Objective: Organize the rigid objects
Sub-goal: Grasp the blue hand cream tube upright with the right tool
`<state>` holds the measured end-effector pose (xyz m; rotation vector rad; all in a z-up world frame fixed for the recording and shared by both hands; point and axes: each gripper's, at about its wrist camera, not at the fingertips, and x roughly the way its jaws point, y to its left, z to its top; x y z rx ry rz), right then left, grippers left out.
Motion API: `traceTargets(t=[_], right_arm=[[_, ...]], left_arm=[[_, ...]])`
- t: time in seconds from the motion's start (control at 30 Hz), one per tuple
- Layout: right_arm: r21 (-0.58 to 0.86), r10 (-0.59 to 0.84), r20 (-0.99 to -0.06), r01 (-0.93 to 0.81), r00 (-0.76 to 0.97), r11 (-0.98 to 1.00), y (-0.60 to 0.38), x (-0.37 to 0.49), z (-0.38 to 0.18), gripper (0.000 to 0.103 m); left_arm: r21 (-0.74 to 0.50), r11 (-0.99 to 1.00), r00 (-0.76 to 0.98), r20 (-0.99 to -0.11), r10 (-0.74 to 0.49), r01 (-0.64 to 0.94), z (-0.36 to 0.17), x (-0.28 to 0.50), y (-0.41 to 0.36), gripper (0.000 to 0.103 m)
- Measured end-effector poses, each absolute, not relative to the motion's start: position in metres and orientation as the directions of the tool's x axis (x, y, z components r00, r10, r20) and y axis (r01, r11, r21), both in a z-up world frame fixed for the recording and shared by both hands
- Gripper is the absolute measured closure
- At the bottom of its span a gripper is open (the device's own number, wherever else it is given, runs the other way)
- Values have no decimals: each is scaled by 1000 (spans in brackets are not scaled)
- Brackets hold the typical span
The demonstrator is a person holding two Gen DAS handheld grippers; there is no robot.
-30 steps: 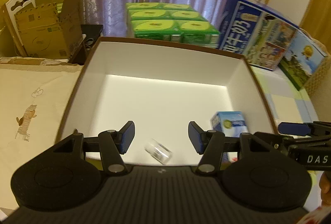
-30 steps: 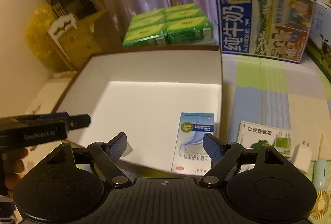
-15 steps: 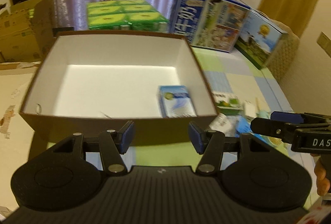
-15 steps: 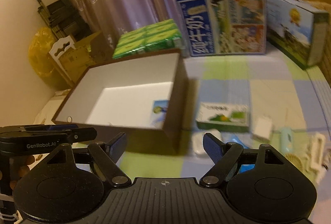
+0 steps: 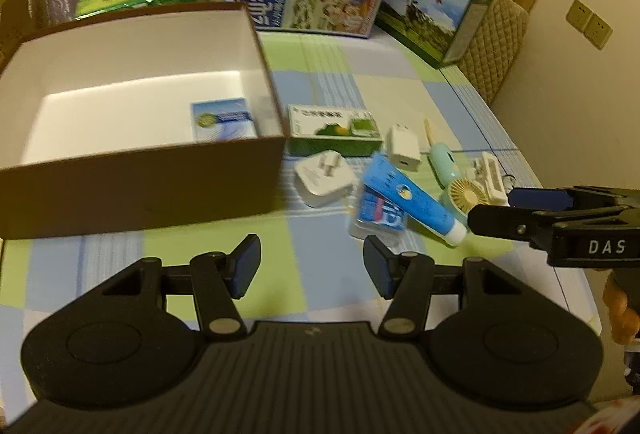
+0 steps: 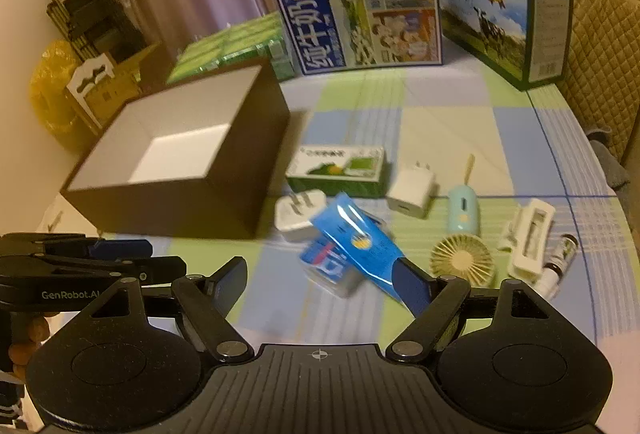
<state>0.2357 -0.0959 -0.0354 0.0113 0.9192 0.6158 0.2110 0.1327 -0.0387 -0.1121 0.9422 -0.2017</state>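
Brown open box (image 5: pixel 140 185), white inside, at 10 o'clock from the left gripper (image 5: pixel 312 266); in the right wrist view at 10–11 o'clock from the right gripper (image 6: pixel 320 282). One blue-and-white carton (image 5: pixel 222 119) already lying flat inside, against the right wall.

Loose pile on the checked cloth (image 5: pixel 320 81) just right of the box. Green carton (image 6: pixel 338 169) nearest the box wall, long axis 9-to-3. Blue tube (image 6: pixel 356 246) lying diagonally, long axis roughly 10-to-4, resting across a clear-wrapped blue packet (image 6: pixel 328 266). White plug (image 6: pixel 298 213) touching the tube's 9 o'clock end, prongs up. White charger (image 6: pixel 412 191) at 1 o'clock from the tube. Mint handheld fan (image 6: pixel 462 234) at 3 o'clock, head toward the camera. White clip-like item (image 6: pixel 530 238) and small bottle (image 6: pixel 560 258) farthest right.

Key relation: tube and packet dead ahead of the right gripper, 12 o'clock, right pad overlapping the tube's lower end in view, contact unclear. From the left gripper the same pile at 1 o'clock, a bit farther. Right hand judged nearer, likely picker.

Left fingers (image 5: pixel 248 266) released, half spread, nothing between. Right fingers (image 6: pixel 412 286) released, spread wider, nothing grasped.

Tube axis slanted against the finger line; wrist roll probably needed for a grasp across the narrow width.
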Motion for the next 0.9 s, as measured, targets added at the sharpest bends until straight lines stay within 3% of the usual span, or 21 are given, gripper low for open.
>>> traceTargets(t=[0.2, 0.27, 0.67, 0.9], right_arm=[[262, 492, -765, -497, 416, 827, -121, 245, -48, 28], [254, 495, -767, -515, 409, 819, -126, 249, -51, 36], [106, 511, -788, -742, 343, 662, -119, 273, -81, 51], [84, 514, -813, -819, 273, 568, -108, 294, -98, 54]], left_arm=[[-176, 976, 546, -809, -217, 126, -53, 215, 106, 50], [-174, 977, 541, -813, -214, 125, -58, 217, 100, 50], [-160, 981, 521, -831, -194, 109, -87, 232, 72, 51], [-160, 984, 512, -841, -175, 73, -101, 239, 68, 51]])
